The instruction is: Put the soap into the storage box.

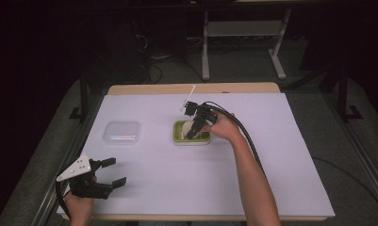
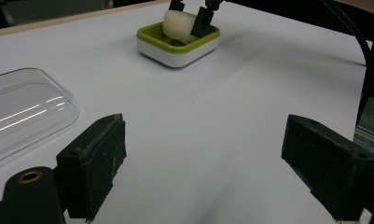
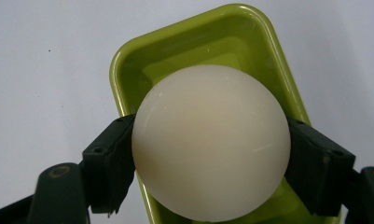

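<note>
A cream-white rounded block is clamped between the two black jaws of my right gripper, just above a lime-green rectangular tray. From the high view the right gripper points down into the green tray at the table's middle, with the white block in it. The left gripper view shows the block tilted over the tray. My left gripper rests near the front left edge, jaws wide apart and nothing between them; its pads frame bare white paper.
A clear plastic lid lies flat left of the tray, also close on the left as the lid. White paper covers the wooden table. A black cable trails from the right gripper along the forearm.
</note>
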`<move>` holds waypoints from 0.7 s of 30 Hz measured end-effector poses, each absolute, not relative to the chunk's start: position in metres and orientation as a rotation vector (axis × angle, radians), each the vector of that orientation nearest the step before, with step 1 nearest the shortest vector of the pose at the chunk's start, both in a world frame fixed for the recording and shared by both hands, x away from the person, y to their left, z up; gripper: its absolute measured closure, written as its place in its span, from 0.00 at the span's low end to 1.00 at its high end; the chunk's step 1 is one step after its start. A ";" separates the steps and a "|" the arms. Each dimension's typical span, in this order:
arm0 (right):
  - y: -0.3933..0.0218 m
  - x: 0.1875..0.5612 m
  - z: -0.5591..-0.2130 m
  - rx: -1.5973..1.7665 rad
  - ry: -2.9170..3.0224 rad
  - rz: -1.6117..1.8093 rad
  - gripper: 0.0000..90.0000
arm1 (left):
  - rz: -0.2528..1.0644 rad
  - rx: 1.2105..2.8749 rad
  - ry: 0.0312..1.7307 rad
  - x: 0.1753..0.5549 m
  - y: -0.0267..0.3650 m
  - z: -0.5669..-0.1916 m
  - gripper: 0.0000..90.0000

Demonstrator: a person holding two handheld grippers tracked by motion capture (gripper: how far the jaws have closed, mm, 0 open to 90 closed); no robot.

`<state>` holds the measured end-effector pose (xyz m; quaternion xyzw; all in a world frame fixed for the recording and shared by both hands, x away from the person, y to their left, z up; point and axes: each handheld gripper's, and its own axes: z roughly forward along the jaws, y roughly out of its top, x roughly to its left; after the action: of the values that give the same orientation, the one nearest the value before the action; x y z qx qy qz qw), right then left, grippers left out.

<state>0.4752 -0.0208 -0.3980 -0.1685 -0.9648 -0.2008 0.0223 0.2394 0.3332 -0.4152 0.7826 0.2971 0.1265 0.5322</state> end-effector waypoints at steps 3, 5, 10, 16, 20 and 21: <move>-0.021 0.475 -0.398 -0.519 -2.989 -0.619 0.26 | 0.302 1.866 0.709 0.239 0.333 -0.415 0.15; -0.021 0.475 -0.398 -0.520 -2.989 -0.615 0.26 | 0.302 1.867 0.707 0.240 0.333 -0.415 0.15; -0.022 0.475 -0.398 -0.520 -2.989 -0.614 0.26 | 0.302 1.867 0.707 0.239 0.333 -0.415 0.15; -0.023 0.475 -0.398 -0.526 -2.984 -0.614 0.26 | 0.301 1.865 0.707 0.240 0.333 -0.415 0.15; -0.023 0.475 -0.397 -0.530 -2.977 -0.632 0.26 | 0.303 1.866 0.708 0.239 0.333 -0.415 0.15; -0.024 0.475 -0.396 -0.531 -2.976 -0.648 0.27 | 0.304 1.869 0.706 0.239 0.333 -0.415 0.15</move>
<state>0.4753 -0.0237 -0.3960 -0.1717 -0.9623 -0.2096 0.0249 0.2394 0.3334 -0.4150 0.7835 0.2960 0.1275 0.5313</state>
